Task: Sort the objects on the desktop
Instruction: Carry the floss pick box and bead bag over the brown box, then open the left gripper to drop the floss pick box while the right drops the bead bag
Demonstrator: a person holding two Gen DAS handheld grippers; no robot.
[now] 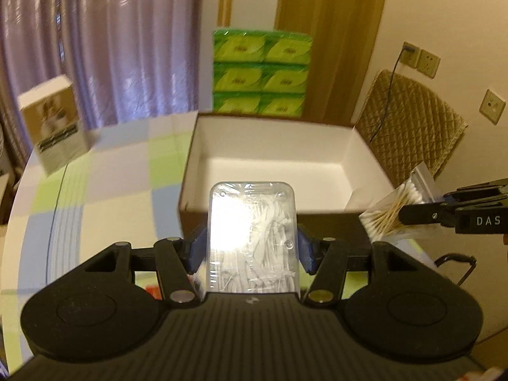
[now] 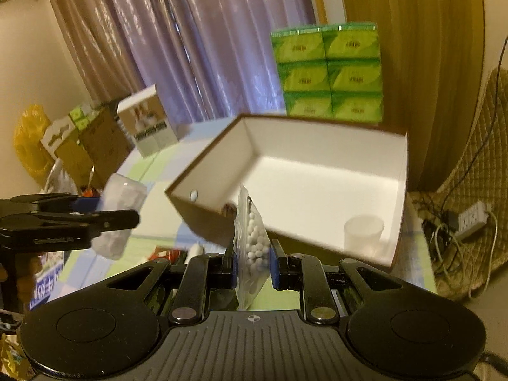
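Now our left tongs (image 1: 252, 247) pinching clear floss-pick case (image 1: 252, 238) at frame centre; right tongs (image 2: 253, 266) pinching cotton-swab bag (image 2: 252, 247) below white box (image 2: 317, 190).

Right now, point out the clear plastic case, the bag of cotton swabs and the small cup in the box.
clear plastic case (image 1: 252, 238): left wrist view, lid centre.
bag of cotton swabs (image 2: 254, 241): right wrist view, swab tips.
small cup (image 2: 363, 230): right wrist view, side wall.
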